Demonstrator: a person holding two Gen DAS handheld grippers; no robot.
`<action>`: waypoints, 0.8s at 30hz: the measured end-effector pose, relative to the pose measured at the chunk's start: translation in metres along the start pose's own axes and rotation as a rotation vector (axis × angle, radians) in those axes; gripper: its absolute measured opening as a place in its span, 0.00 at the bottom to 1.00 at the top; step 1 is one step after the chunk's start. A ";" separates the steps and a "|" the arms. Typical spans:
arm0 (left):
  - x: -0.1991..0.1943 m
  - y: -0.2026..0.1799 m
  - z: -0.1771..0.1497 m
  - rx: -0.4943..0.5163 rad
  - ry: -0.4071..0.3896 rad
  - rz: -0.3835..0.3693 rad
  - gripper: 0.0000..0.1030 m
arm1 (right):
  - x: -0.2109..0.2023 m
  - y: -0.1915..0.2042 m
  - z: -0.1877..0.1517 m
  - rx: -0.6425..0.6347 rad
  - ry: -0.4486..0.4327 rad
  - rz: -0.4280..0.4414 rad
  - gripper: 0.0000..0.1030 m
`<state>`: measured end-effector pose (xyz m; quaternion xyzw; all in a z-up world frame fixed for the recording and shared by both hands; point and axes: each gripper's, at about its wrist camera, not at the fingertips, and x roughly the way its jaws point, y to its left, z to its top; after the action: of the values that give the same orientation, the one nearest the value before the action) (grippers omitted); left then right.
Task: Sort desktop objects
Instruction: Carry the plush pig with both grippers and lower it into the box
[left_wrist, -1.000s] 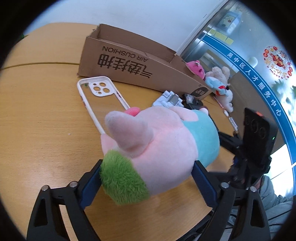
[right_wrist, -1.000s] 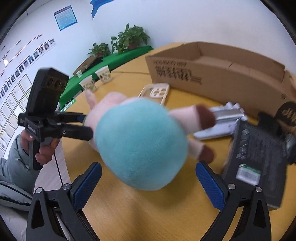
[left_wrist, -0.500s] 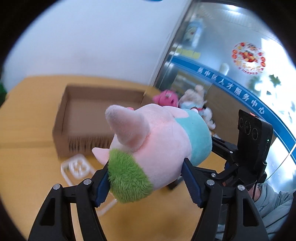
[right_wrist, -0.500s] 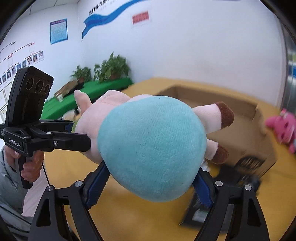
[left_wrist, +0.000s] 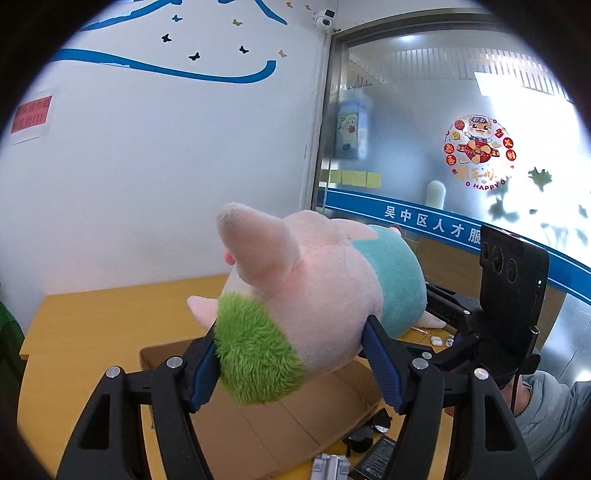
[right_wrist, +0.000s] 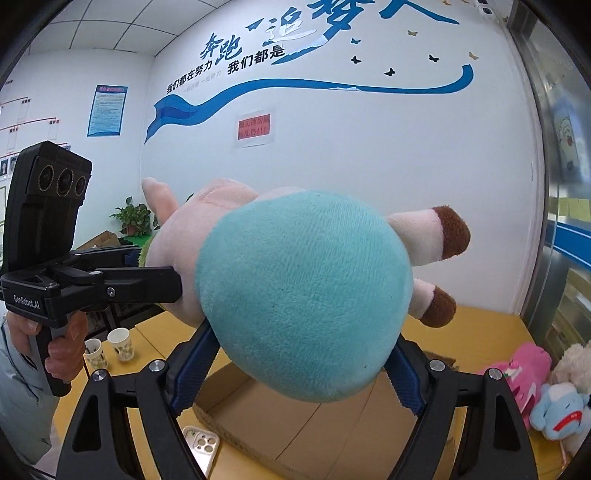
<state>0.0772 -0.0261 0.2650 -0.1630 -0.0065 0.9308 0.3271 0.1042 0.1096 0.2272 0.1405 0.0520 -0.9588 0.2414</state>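
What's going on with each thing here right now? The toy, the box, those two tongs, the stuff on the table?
Pink plush pig with teal bottom and green tuft: lifted off the table, held above the box.
Left tongs: shut on the pig's head end.
Right tongs: shut on the pig's teal end.
Brown cardboard box: open, inside looks bare.
White phone case: lying flat on the table.
Two paper cups: standing upright.

My left gripper (left_wrist: 291, 363) and right gripper (right_wrist: 295, 360), open around the plush pig (left_wrist: 314, 295) on the table a second ago, now clamp it and hold it lifted above the open cardboard box (left_wrist: 295, 421).
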 end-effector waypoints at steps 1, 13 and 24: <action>0.006 0.007 0.007 -0.002 -0.001 0.009 0.68 | 0.010 -0.004 0.006 -0.001 -0.001 0.004 0.81; 0.094 0.105 0.017 -0.101 0.077 0.095 0.68 | 0.167 -0.067 0.038 0.021 0.098 0.073 0.80; 0.199 0.191 -0.080 -0.275 0.376 0.142 0.68 | 0.329 -0.110 -0.070 0.182 0.369 0.134 0.79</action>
<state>-0.1599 -0.0619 0.1074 -0.3763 -0.0609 0.8952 0.2309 -0.2088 0.0699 0.0665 0.3379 -0.0013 -0.8993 0.2775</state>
